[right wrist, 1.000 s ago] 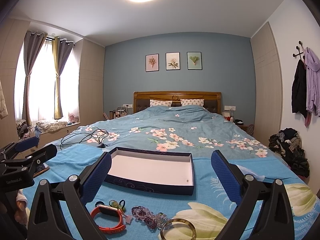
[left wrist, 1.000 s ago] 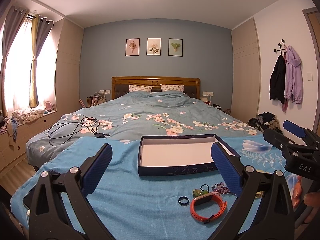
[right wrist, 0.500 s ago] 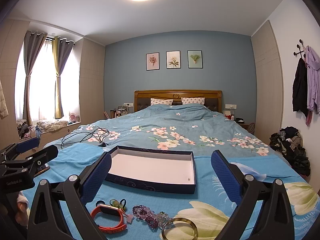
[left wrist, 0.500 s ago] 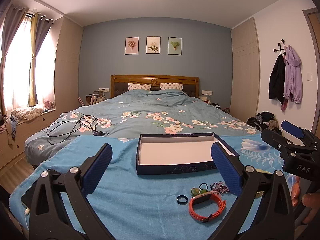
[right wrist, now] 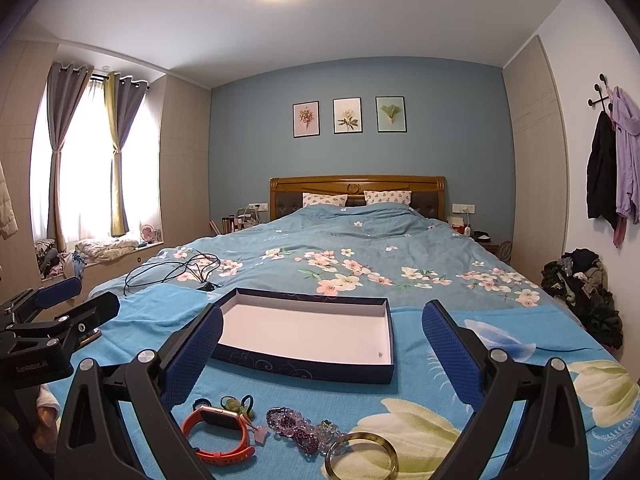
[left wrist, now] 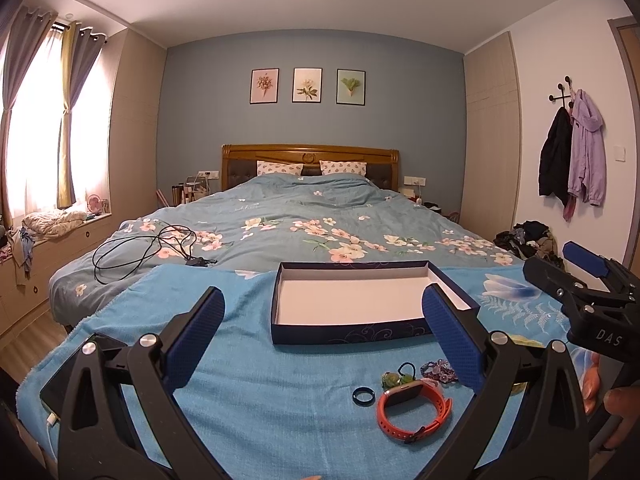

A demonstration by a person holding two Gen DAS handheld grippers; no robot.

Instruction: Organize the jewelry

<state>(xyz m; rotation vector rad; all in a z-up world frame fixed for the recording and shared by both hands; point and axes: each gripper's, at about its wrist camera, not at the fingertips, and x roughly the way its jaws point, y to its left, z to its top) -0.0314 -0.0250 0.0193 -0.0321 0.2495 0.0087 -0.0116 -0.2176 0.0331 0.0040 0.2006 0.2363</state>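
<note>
Both tongs, left [left wrist: 322,334] and right [right wrist: 322,344], hang spread and empty, having crept slightly forward; the jewelry [right wrist: 298,434] lies untouched at lower centre, before the empty box [right wrist: 304,366].

Box [right wrist: 304,334] on bed, watch [right wrist: 218,434], beads [right wrist: 296,428], bangle [right wrist: 362,456] before it
</note>
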